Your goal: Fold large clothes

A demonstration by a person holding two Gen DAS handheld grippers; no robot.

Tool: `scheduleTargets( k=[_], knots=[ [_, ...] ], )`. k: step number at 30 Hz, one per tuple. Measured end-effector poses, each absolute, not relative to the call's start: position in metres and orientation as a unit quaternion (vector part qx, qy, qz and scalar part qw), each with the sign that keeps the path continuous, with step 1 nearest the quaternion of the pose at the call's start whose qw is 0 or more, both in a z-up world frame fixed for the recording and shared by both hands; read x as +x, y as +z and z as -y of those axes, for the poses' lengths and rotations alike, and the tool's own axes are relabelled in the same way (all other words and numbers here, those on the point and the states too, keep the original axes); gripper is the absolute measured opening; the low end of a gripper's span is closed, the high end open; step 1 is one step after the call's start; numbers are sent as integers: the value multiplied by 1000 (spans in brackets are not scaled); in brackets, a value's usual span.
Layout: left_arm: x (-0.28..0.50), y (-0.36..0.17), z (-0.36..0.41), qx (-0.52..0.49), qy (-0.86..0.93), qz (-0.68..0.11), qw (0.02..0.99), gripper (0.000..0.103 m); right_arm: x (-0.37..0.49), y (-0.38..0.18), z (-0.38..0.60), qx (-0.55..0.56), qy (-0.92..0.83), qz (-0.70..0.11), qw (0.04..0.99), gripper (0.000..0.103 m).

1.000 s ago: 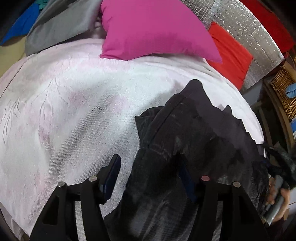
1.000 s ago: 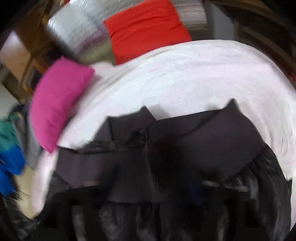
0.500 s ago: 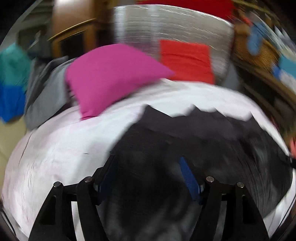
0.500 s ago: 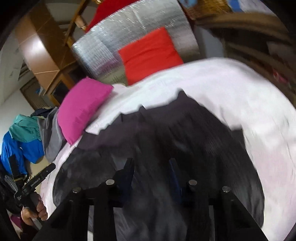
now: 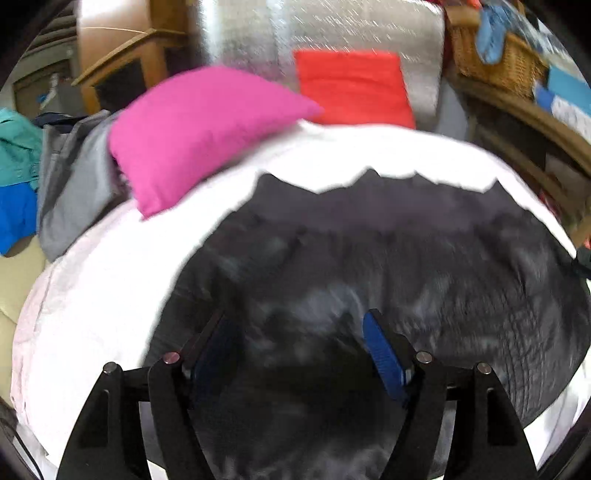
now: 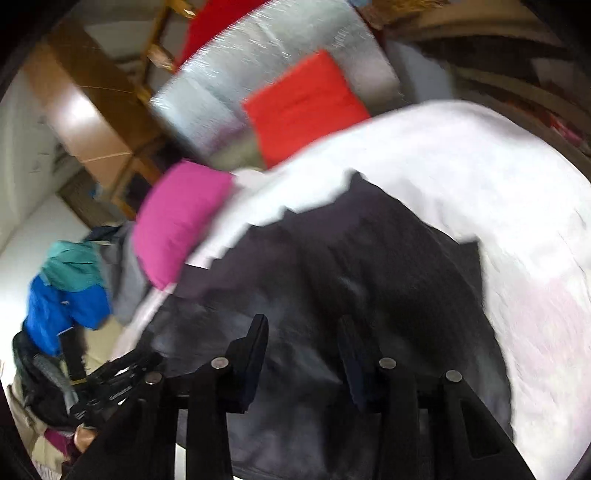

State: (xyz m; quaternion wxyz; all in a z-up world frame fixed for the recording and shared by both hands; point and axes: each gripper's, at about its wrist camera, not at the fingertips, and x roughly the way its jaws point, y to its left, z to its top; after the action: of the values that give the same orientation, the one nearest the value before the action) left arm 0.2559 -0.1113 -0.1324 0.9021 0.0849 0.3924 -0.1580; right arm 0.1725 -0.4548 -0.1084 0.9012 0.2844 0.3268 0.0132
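A large black garment (image 5: pixel 388 266) lies spread on the white bed sheet (image 5: pixel 99 288); it also shows in the right wrist view (image 6: pixel 369 266). My left gripper (image 5: pixel 295 325) is open and empty, its jaws wide apart just above the near part of the garment. My right gripper (image 6: pixel 303 328) is open and empty over the garment's near edge. The left gripper's body (image 6: pixel 114 380) shows at the lower left of the right wrist view. Both views are motion-blurred.
A pink pillow (image 5: pixel 195 129) and a red cushion (image 5: pixel 351 88) sit at the head of the bed against a silver padded panel (image 5: pixel 321 33). Grey, teal and blue clothes (image 5: pixel 44 177) pile at the left. A wicker basket (image 5: pixel 495 55) stands on wooden shelving at right.
The crumpled garment now lies spread wide and flat across the sheet. Both grippers have pulled back and tilted up, bringing the pillows and headboard into view. The right gripper's jaws have come apart.
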Motion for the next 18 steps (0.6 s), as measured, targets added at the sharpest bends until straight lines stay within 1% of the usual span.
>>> scheduleTargets(
  k=[3,6,7,8,10,12,14,15,16,18],
  knots=[
    [269,-135,104,72,-130,-400,904,75,195,-116,430,265,38,-349,898,42],
    [285,-157,94,58,-102,-449,886,75,224,-139,403,238,43,-408,880,42],
    [286,-162,95,60,-101,-459,881,75,234,-151,395,220,26,-438,871,43],
    [286,-165,96,67,-100,-461,879,75,237,-155,396,218,23,-446,868,43],
    [282,-163,101,85,-99,-454,881,75,235,-148,403,235,27,-436,868,43],
    [277,-157,104,89,-105,-442,886,75,222,-133,421,260,17,-393,882,43],
    [273,-147,101,71,-114,-425,895,75,208,-120,438,264,-21,-357,896,43],
    [271,-145,97,65,-113,-418,899,75,199,-114,454,262,-67,-336,902,45],
    [271,-142,95,63,-109,-412,902,75,194,-114,464,263,-93,-330,902,47],
    [275,-143,90,65,-90,-410,906,75,189,-122,487,280,-134,-338,888,49]
  ],
)
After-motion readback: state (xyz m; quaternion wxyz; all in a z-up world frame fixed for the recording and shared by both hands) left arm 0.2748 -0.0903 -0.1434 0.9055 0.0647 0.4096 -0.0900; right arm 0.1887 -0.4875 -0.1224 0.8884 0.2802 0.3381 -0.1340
